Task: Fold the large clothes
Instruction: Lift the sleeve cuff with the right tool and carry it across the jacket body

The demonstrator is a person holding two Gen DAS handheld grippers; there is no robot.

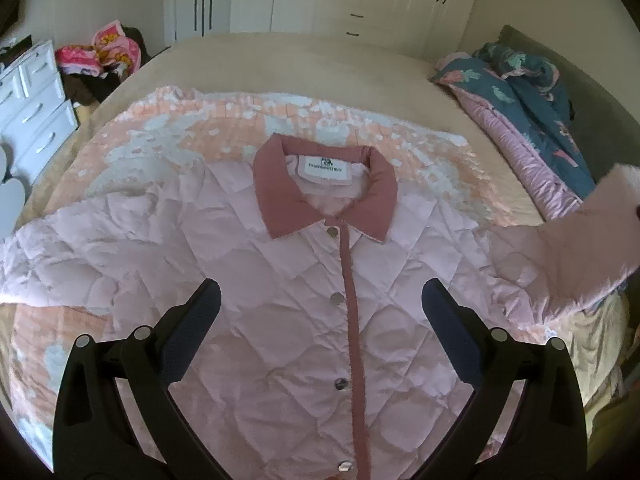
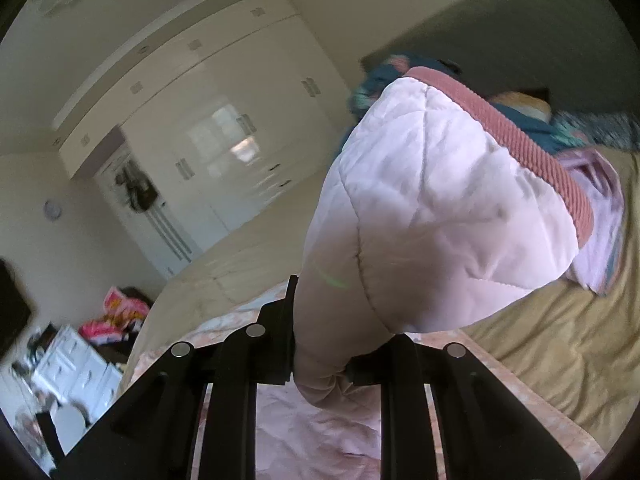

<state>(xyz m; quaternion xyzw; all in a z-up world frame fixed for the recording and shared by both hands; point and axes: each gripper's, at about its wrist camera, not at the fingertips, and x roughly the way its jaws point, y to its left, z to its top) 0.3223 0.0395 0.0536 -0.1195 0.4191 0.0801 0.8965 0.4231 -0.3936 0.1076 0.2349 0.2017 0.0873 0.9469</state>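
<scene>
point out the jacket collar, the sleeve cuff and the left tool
jacket collar point(image 1: 286, 204): left wrist view, on its left flap.
sleeve cuff point(image 2: 532, 152): right wrist view, on the ribbed pink band.
left tool point(image 1: 320, 300): left wrist view, midway between its open fingertips.

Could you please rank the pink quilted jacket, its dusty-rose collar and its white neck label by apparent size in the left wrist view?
1. Pink quilted jacket, by far the largest.
2. Dusty-rose collar.
3. White neck label, the smallest.
</scene>
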